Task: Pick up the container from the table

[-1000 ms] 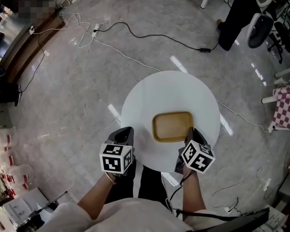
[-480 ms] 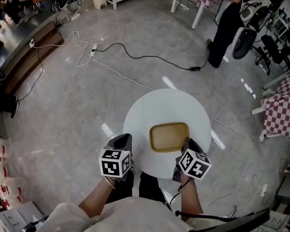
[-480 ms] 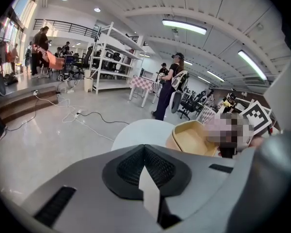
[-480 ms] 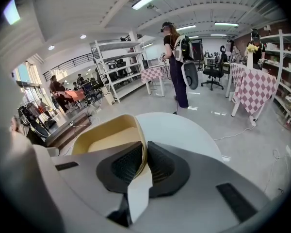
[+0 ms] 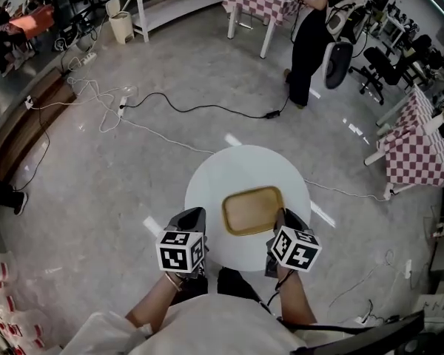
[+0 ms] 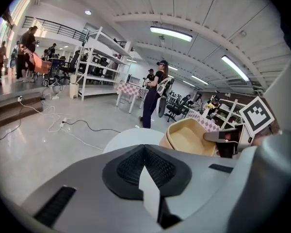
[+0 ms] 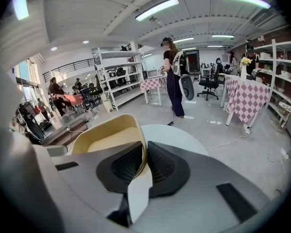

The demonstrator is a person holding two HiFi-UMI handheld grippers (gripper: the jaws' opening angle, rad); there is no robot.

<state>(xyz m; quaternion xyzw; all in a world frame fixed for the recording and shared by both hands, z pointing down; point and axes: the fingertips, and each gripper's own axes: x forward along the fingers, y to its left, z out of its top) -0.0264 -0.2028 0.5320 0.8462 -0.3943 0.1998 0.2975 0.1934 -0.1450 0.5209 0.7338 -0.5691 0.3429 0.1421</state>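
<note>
While the container (image 5: 252, 211) is compared with its appearance a second ago, it is found to cover a larger share of the round white table (image 5: 233, 170) in the head view, and both grippers are seen higher against the tabletop. This is judged to mean that the container has been raised off the table. No view shows the gap beneath it outright.

The right gripper (image 7: 144, 153) is clamped on the container's near right rim, with one pad inside the wall and one outside. In the left gripper view the container is seen tilted, its opening turned towards that camera.

The left gripper (image 6: 144, 152) is closed on nothing, its pads pressed together. It is held near the table's near left edge, apart from the container.

The pick-up is therefore judged to be essentially accomplished. The load is carried by one thin wall only, so sagging or slipping is to be expected if the clamp is relaxed. The grip is to be maintained and the container kept level.
</note>
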